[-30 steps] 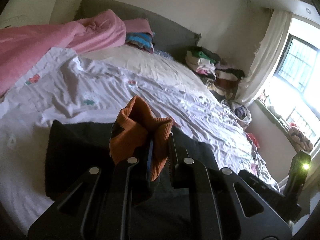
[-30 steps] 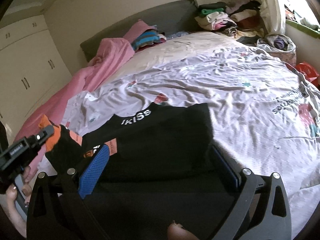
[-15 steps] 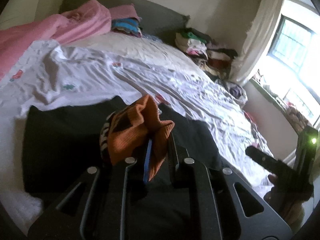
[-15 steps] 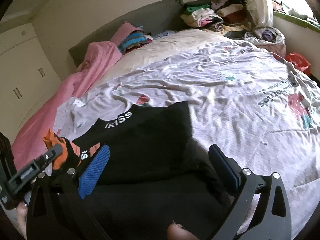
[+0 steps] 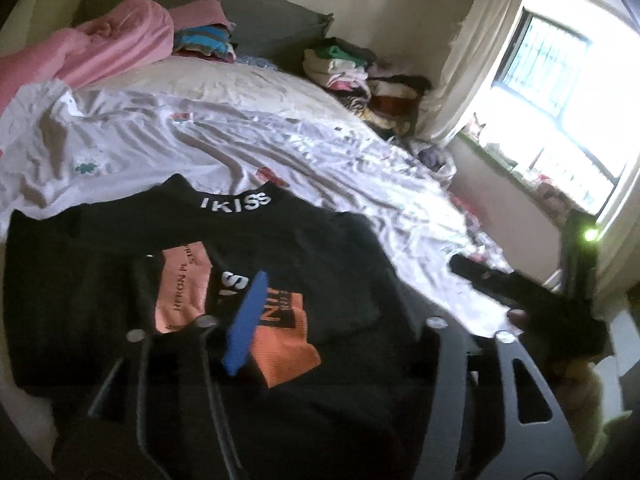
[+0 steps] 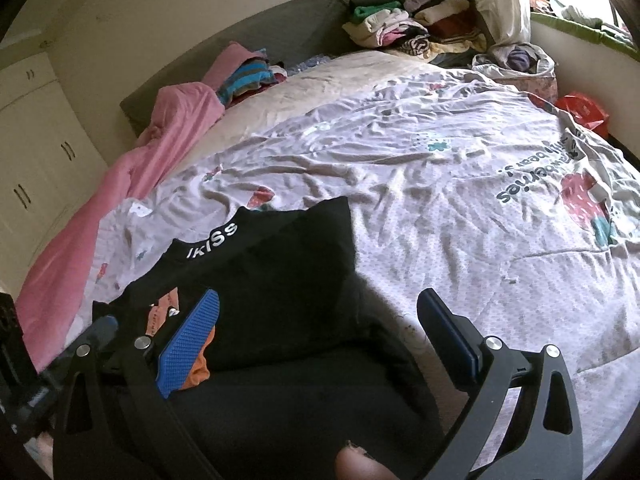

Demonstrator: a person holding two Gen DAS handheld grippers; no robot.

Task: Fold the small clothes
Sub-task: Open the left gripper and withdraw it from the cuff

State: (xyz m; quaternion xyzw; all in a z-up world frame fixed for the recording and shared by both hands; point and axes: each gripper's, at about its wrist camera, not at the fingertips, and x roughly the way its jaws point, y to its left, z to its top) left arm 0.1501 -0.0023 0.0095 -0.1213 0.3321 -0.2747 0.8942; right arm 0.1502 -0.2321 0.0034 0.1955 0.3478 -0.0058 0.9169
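Left wrist view: the black top point(image 5: 280, 248) is lying spread on the white bedsheet point(image 5: 168, 148), collar lettering at the far edge, near hem running under the camera. An orange cuff point(image 5: 286, 350) is lying folded in over the chest, just right of the blue pad. The left tongs point(image 5: 320, 320) are standing released, jaws wide apart, nothing between them; the blue pad is hovering over the cuff, contact not clear. The frame is blurred, so fine creases cannot be read. The right tongs point(image 5: 520, 292) are showing as a dark shape at the right, over the sheet edge.

Judgement: the sleeve fold looks laid. To do it well, the left tongs should be pressing the cuff flat and squaring its edge with the side seam before moving on.

Right wrist view: the right tongs point(image 6: 316, 336) are also released, jaws spread, hanging above the near right part of the top point(image 6: 272, 272) and gripping nothing. The right side of the top is lying flat, edge touching the sheet point(image 6: 460, 200). The left tongs point(image 6: 80, 344) are sitting at the near left beside the cuff point(image 6: 200, 376).

Judgement: the next fold is probably calling for a grip on the right shoulder or sleeve, taking only one layer, low to the bed, so the laid cuff is not dragging. Risk: loose knit slipping or bunching.
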